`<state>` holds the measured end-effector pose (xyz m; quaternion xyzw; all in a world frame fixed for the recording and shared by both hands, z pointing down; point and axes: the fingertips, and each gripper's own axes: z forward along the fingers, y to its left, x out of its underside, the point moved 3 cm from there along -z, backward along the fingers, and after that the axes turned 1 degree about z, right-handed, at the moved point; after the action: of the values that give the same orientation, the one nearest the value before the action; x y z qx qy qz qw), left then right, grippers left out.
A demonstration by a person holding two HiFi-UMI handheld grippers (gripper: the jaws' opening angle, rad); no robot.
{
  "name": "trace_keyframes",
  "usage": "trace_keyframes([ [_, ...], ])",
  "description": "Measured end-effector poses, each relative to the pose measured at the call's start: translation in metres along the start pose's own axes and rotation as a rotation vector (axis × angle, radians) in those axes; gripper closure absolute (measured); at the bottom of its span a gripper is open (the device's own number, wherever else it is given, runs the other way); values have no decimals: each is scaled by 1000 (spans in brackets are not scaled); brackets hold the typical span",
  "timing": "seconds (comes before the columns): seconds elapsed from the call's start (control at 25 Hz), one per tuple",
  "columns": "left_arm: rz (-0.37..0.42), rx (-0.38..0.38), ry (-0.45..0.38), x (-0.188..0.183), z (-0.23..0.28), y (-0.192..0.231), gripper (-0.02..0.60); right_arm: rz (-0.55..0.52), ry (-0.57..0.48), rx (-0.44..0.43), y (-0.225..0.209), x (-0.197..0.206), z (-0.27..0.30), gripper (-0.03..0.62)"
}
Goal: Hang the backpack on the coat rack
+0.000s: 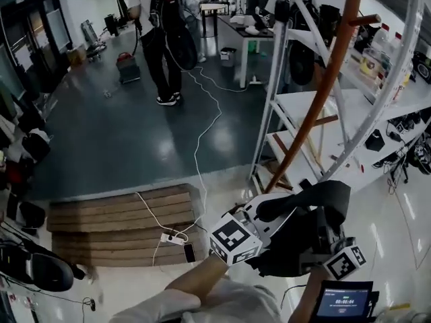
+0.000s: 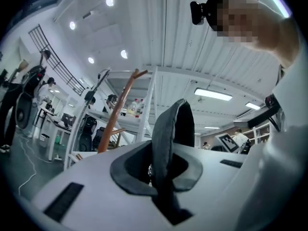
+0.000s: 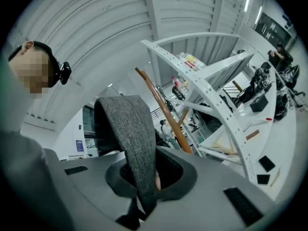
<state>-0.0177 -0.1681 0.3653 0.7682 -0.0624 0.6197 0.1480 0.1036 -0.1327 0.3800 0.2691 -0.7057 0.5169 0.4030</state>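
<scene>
The backpack is a dark bundle held up in front of me, its grey strap looping over the top. My left gripper is shut on the strap, which stands up between its jaws. In the same way, my right gripper is shut on a wide grey strap. The coat rack, a slanting brown wooden pole with short pegs, rises just beyond the backpack. It also shows in the left gripper view as the coat rack and in the right gripper view as the coat rack.
A white metal shelving frame with bottles and gear stands around the rack. A person with a backpack stands far back. A slatted wooden platform with a power strip and a white cable lies on the floor. A small screen sits bottom right.
</scene>
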Motion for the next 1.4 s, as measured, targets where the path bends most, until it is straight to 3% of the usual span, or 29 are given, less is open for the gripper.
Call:
trace_keyframes([
  [0.32, 51, -228, -28, -13, -24, 36, 548, 39, 100, -204, 11, 15, 66, 557],
  [0.44, 79, -293, -29, -17, -25, 36, 548, -44, 115, -266, -3, 18, 67, 557],
  [0.52, 97, -326, -35, -23, -27, 35, 548, -89, 116, -278, -5, 14, 68, 557],
  [0.64, 115, -361, -40, -30, -24, 35, 548, -47, 121, -256, 9, -3, 73, 557],
  [0.84, 166, -368, -60, -48, -9, 39, 548, -94, 92, -221, 4, -30, 77, 557],
  [1.12, 288, -322, -116, -111, 25, 37, 548, -210, 47, -209, 19, -102, 82, 557],
  [1.28, 388, -284, -147, -167, 45, 28, 548, -353, 13, -189, 30, -160, 78, 557],
  [1.4, 509, -277, -183, -213, 58, 17, 548, -508, -62, -128, 40, -210, 69, 557],
])
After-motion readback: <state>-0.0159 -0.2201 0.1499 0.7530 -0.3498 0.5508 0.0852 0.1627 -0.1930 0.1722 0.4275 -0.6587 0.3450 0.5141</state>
